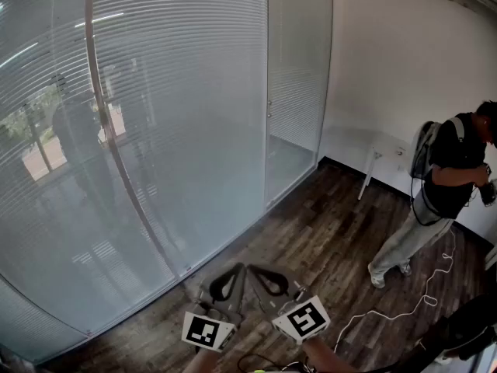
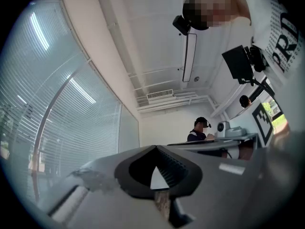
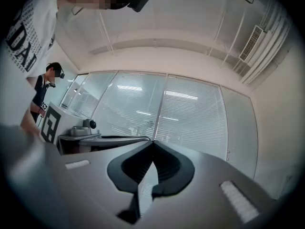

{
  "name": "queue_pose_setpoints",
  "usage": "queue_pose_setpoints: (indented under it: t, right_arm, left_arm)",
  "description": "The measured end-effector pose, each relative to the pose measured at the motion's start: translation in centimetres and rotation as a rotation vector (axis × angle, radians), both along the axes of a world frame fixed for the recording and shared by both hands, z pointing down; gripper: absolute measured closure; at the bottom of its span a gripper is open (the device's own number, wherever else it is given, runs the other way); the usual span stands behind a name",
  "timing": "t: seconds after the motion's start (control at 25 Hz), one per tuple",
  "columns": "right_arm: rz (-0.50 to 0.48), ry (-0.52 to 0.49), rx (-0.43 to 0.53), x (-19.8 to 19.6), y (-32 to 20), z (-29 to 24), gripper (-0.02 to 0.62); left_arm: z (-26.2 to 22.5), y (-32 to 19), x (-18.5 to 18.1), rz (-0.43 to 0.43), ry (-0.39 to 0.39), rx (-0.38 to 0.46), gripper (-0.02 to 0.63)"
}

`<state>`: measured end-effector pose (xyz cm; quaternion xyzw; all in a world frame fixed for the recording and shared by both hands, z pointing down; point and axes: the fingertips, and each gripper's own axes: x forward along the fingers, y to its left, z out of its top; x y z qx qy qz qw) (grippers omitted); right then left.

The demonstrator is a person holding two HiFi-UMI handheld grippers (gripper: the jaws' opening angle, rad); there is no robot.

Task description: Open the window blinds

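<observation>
The window blinds (image 1: 171, 84) hang with their slats closed behind a tall glass wall that fills the left and middle of the head view. They also show in the left gripper view as blinds (image 2: 57, 109) and in the right gripper view as blinds (image 3: 190, 118). My left gripper (image 1: 239, 268) and right gripper (image 1: 252, 269) are side by side low in the head view, short of the glass and touching nothing. The left gripper (image 2: 156, 147) is shut and empty. The right gripper (image 3: 152, 142) is also shut with nothing between its fingers.
A grey upright bar (image 1: 116, 146) runs down the glass. A glass door (image 1: 299, 76) with blinds stands at the back. A person (image 1: 439, 193) stands at the right on the wooden floor (image 1: 311, 239), near a white cable (image 1: 404, 311) and a white table leg (image 1: 368, 173).
</observation>
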<state>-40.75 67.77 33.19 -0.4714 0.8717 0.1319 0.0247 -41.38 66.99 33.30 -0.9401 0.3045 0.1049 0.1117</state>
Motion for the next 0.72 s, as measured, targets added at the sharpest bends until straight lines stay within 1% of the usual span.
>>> queue_pose_setpoints:
  t: [0.2, 0.4, 0.56, 0.68, 0.72]
  right_arm:
    - [-0.005, -0.017, -0.002, 0.4, -0.1, 0.1, 0.588]
    - [-0.026, -0.020, 0.026, 0.5, 0.3, -0.2, 0.588]
    - [-0.044, -0.015, 0.031, 0.7, 0.5, -0.2, 0.588]
    - [-0.050, -0.008, 0.017, 1.1, 0.4, 0.2, 0.588]
    - [-0.054, -0.004, 0.016, 1.3, 0.5, 0.4, 0.588]
  left_arm:
    - [0.2, -0.1, 0.5, -0.008, -0.008, -0.035, 0.614]
    - [0.1, 0.0, 0.7, -0.020, -0.013, -0.008, 0.614]
    - [-0.3, 0.1, 0.9, -0.029, 0.044, -0.031, 0.615]
    - [0.5, -0.1, 1.2, -0.039, 0.014, -0.028, 0.615]
    - [0.7, 0.0, 1.5, -0.040, 0.015, -0.028, 0.615]
